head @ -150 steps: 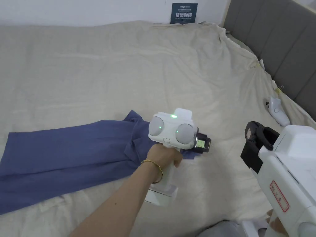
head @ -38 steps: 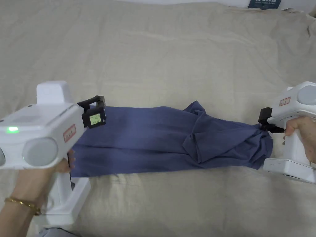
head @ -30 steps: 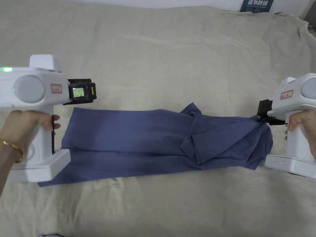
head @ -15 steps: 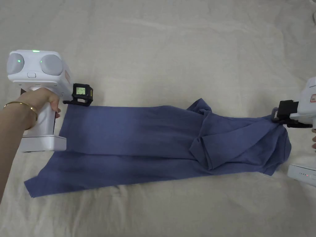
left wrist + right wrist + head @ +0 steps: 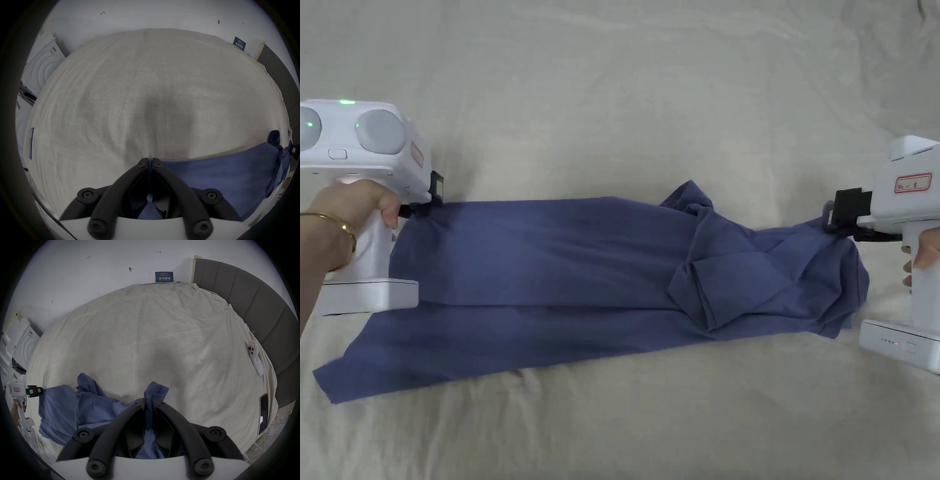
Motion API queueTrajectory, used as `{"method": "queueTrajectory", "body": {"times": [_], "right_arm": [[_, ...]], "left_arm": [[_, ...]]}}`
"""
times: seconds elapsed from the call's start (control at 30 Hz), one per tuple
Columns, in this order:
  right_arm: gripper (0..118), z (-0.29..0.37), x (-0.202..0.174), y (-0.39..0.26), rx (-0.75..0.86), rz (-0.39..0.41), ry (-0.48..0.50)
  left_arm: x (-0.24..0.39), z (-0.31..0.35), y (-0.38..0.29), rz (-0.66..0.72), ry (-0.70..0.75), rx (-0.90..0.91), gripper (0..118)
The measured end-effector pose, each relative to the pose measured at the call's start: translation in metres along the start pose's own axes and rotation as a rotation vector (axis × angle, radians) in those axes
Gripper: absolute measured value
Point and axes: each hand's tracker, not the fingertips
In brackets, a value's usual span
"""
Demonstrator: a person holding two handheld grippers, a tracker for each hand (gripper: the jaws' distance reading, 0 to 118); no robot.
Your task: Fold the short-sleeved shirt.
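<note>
A blue short-sleeved shirt [image 5: 562, 275] lies stretched left to right on the beige bed sheet [image 5: 625, 112], folded lengthwise, with a sleeve bunched up right of its middle. My left gripper [image 5: 428, 203] is shut on the shirt's far left corner; in the left gripper view the jaws [image 5: 150, 162] pinch a thin blue edge, the shirt [image 5: 219, 175] running off to the right. My right gripper [image 5: 831, 222] is shut on the shirt's far right end; in the right gripper view the blue cloth [image 5: 155, 391] sticks up between the jaws [image 5: 149, 402].
A white remote [image 5: 255, 358] and a dark phone [image 5: 263, 412] lie near the bed's right edge by the grey headboard [image 5: 259, 305]. White boxes [image 5: 43, 65] stand beyond the left side. A blue sign [image 5: 164, 277] leans on the wall. The sheet beyond the shirt is bare.
My left gripper came from hovering above the shirt's left end down to its far corner and shut on it. My right gripper kept its hold on the right end.
</note>
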Motion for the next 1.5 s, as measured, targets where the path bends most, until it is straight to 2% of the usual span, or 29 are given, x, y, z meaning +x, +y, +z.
{"method": "queueTrajectory", "body": {"times": [0.3,0.4,0.57,0.77,0.93,1.0,1.07,1.27,1.37,1.5], "right_arm": [[6,0.072,0.002,0.017,0.121,-0.07,0.067],[6,0.109,0.0,0.029,0.209,-0.066,0.058],[6,0.177,-0.002,0.054,0.334,-0.074,0.108],[6,0.253,-0.012,0.069,0.496,-0.02,0.117],[6,0.309,-0.018,0.082,0.607,-0.023,0.153],[6,0.331,-0.021,0.093,0.639,0.0,0.161],[6,0.352,-0.026,0.1,0.682,0.044,0.147],[6,0.389,-0.052,0.129,0.717,0.103,0.089],[6,0.392,-0.067,0.153,0.729,0.109,0.045],[6,0.384,-0.08,0.188,0.733,0.117,-0.003]], "left_arm": [[-0.028,0.113,0.009,0.181,-0.116,0.284,0],[-0.035,0.159,0.016,0.163,-0.078,0.381,0],[-0.051,0.237,0.021,0.192,-0.022,0.534,0],[-0.071,0.322,0.013,0.242,0.004,0.71,0],[-0.082,0.378,0.021,0.204,0.041,0.805,0],[-0.085,0.401,0.026,0.21,0.054,0.843,0],[-0.086,0.42,0.032,0.2,0.076,0.88,0],[-0.08,0.453,0.066,0.194,0.177,0.93,0],[-0.072,0.455,0.09,0.201,0.213,0.939,0],[-0.059,0.444,0.125,0.106,0.325,0.952,0]]}}
